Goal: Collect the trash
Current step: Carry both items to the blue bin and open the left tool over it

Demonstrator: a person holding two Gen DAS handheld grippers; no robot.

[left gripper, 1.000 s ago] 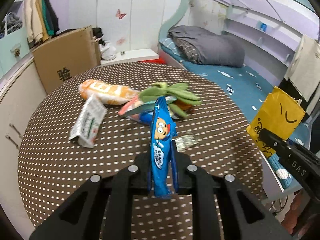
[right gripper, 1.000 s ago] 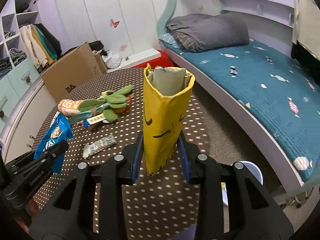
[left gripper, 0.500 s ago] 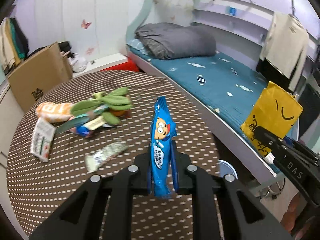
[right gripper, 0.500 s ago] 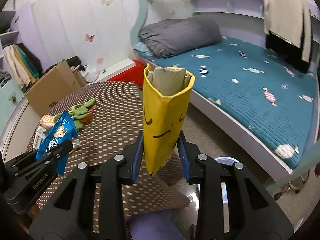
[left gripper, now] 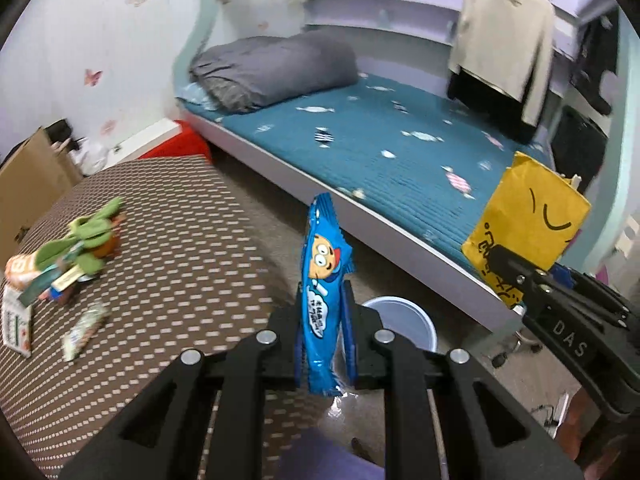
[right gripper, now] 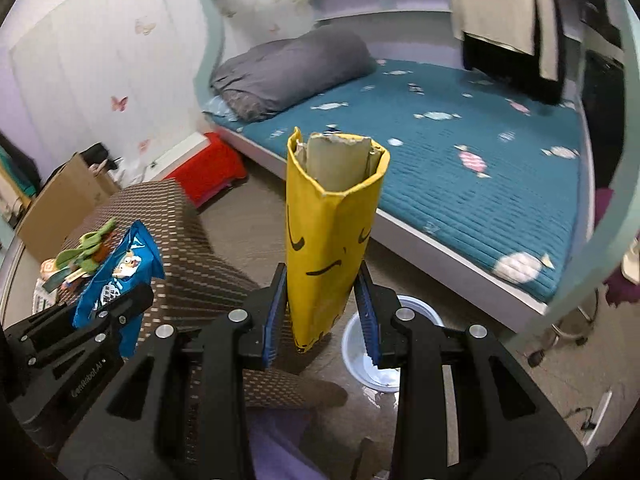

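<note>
My left gripper (left gripper: 323, 300) is shut on a blue snack wrapper (left gripper: 323, 280) with a cartoon face, held upright past the table's right edge. My right gripper (right gripper: 323, 292) is shut on a yellow paper bag (right gripper: 328, 224) with an open top. The bag also shows in the left wrist view (left gripper: 524, 224), and the blue wrapper in the right wrist view (right gripper: 116, 276). A pale blue trash bin (left gripper: 404, 316) stands on the floor just beyond both grippers; it also shows in the right wrist view (right gripper: 384, 344). More trash lies on the table: a silver wrapper (left gripper: 86, 330), a white packet (left gripper: 16, 324) and an orange packet (left gripper: 20, 272).
The round brown dotted table (left gripper: 168, 264) is at the left, with a green plush toy (left gripper: 90, 236) on it. A bed with a teal cover (left gripper: 380, 148) runs behind the bin. A cardboard box (left gripper: 28, 176) and a red box (right gripper: 212, 164) stand at the far left.
Both grippers have swung right, away from the table and toward the bed, each keeping its hold. The bin on the floor has come into clear view below them.
</note>
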